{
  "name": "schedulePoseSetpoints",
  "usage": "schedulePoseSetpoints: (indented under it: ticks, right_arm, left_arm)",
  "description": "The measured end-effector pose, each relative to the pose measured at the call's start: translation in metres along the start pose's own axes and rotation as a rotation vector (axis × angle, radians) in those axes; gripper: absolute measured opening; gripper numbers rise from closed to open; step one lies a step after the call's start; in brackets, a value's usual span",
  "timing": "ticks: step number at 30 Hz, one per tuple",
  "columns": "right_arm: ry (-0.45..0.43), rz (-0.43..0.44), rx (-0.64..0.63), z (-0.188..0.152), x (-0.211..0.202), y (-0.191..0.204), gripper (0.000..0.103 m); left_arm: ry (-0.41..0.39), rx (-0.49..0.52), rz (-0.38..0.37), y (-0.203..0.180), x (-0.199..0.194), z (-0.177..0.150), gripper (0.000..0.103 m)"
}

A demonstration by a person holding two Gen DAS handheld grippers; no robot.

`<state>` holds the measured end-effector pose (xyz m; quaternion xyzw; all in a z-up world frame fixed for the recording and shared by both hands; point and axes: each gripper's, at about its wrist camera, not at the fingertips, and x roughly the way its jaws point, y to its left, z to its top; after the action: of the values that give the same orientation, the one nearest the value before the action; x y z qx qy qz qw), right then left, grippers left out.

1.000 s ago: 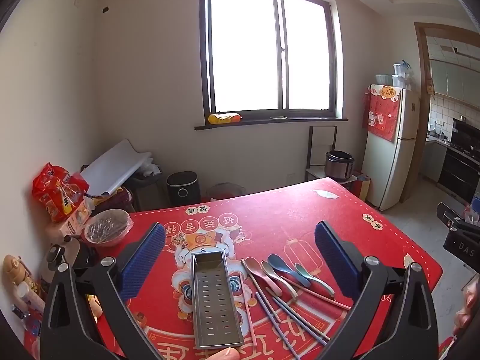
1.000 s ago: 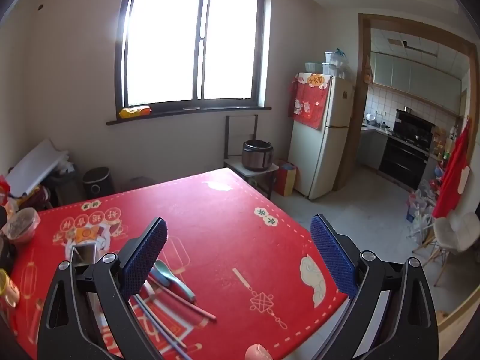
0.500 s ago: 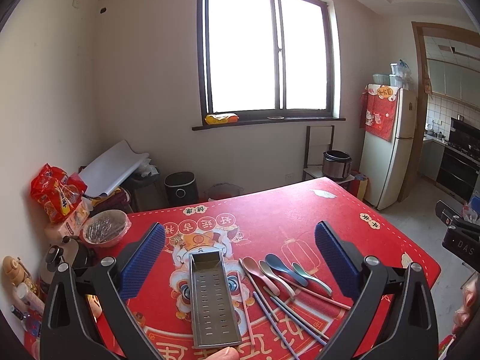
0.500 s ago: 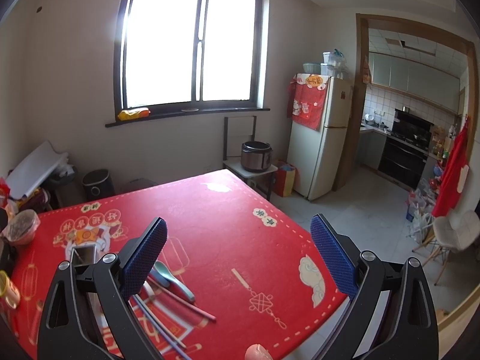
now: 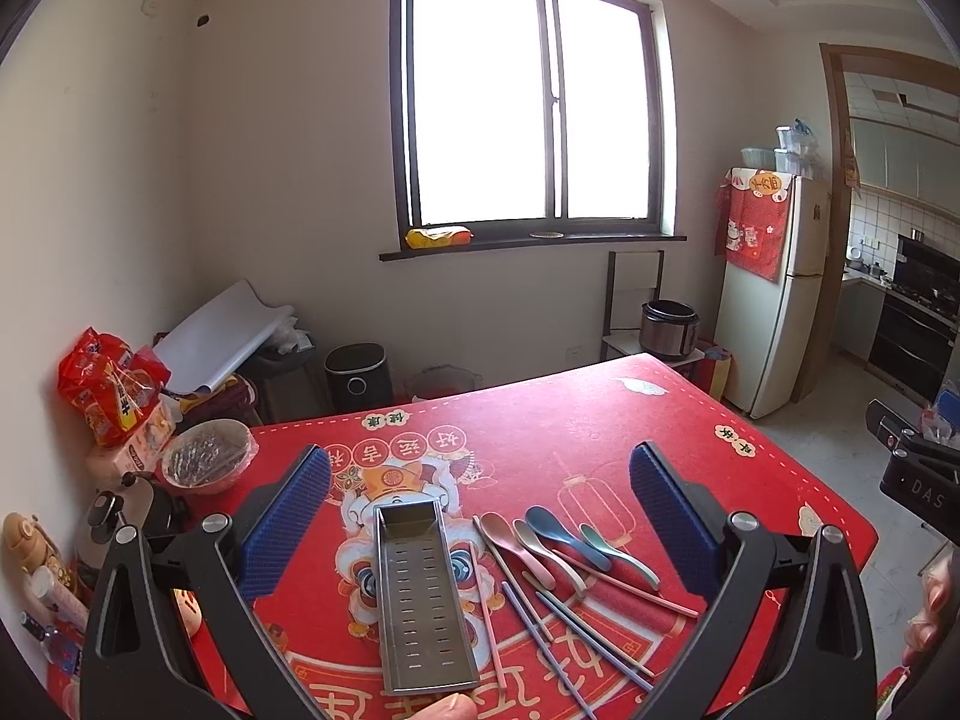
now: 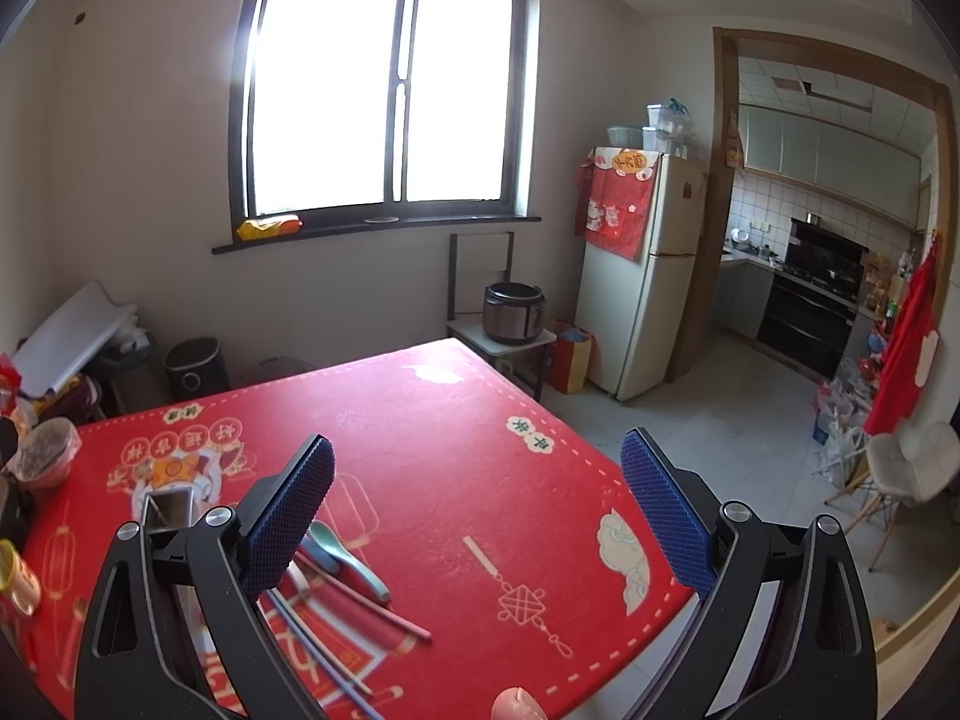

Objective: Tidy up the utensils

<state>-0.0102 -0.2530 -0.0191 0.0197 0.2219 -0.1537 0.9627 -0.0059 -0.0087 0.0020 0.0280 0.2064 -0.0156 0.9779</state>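
A long perforated steel utensil tray (image 5: pixel 423 591) lies empty on the red table mat (image 5: pixel 540 420). Right of it lie several pastel spoons (image 5: pixel 561 537) and pink and blue chopsticks (image 5: pixel 564 612), loosely fanned. My left gripper (image 5: pixel 480 516) is open and empty, held above the tray and utensils. My right gripper (image 6: pixel 477 507) is open and empty, above the right half of the mat (image 6: pixel 450 450); the tray's end (image 6: pixel 170 509) and a few spoons and chopsticks (image 6: pixel 345 576) show behind its left finger.
A covered bowl (image 5: pixel 207 462), snack bags (image 5: pixel 108 390) and small bottles crowd the table's left edge. The table's right edge drops to the floor. A fridge (image 6: pixel 645 276), a rice cooker on a stool (image 6: pixel 514 312) and a white chair (image 6: pixel 909 471) stand beyond.
The left view has tilted slightly; the tray and utensils sit a little higher in frame. The right view is almost unchanged. Both grippers stay open.
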Motion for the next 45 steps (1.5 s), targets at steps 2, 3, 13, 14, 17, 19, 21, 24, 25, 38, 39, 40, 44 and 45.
schedulePoseSetpoints:
  ticks: [2,3,13,14,17,19,21,24,25,38,39,40,44,45]
  right_arm:
    - [0.001,0.0,-0.001,-0.0004,-0.0001,0.0008,0.093]
    - [0.002,0.001,-0.002,-0.0006,-0.0002,0.0012,0.093]
    - [0.004,0.007,-0.006,-0.0011,-0.0002,0.0049,0.093]
    - [0.004,0.008,-0.006,-0.0011,0.0,0.0048,0.093]
    - [0.005,0.008,-0.005,-0.0009,-0.0006,0.0051,0.093]
    - [0.006,0.011,-0.004,-0.0008,-0.0006,0.0052,0.093]
    - [0.007,0.016,0.0,-0.0001,-0.001,0.0044,0.093]
    - [0.007,0.011,-0.008,0.0001,-0.0003,0.0053,0.093]
    - [0.008,0.011,-0.012,0.0,-0.0004,0.0057,0.093]
    - [0.02,0.025,0.005,-0.0005,-0.0011,-0.0005,0.093]
    - [0.021,0.024,0.005,-0.0004,-0.0007,-0.0012,0.093]
    - [0.022,0.024,0.006,-0.0003,-0.0007,-0.0023,0.093]
    - [0.032,0.026,0.013,-0.0018,0.0015,-0.0031,0.093]
    - [0.037,0.034,0.015,-0.0027,0.0026,-0.0026,0.093]
  left_arm:
    - [0.0,-0.001,0.0,-0.0004,-0.0006,-0.0003,0.098]
    - [0.0,-0.001,0.0,-0.0006,-0.0006,-0.0005,0.098]
    - [0.001,-0.008,0.004,0.0044,-0.0012,-0.0049,0.098]
    - [0.002,-0.008,0.004,0.0045,-0.0013,-0.0051,0.098]
    - [0.002,-0.008,0.003,0.0043,-0.002,-0.0054,0.098]
    - [0.002,-0.008,0.0,0.0048,-0.0017,-0.0058,0.098]
    - [0.002,-0.009,-0.002,0.0058,-0.0017,-0.0056,0.098]
    - [0.004,-0.009,-0.002,0.0051,-0.0018,-0.0057,0.098]
    - [0.005,-0.01,-0.003,0.0047,-0.0022,-0.0059,0.098]
    - [0.007,-0.011,-0.012,0.0017,-0.0045,-0.0067,0.098]
    - [0.008,-0.011,-0.014,0.0009,-0.0049,-0.007,0.098]
    - [0.009,-0.01,-0.016,-0.0006,-0.0048,-0.007,0.098]
    - [0.016,-0.011,-0.022,-0.0024,-0.0042,-0.0072,0.098]
    - [0.02,-0.016,-0.018,-0.0023,-0.0034,-0.0077,0.098]
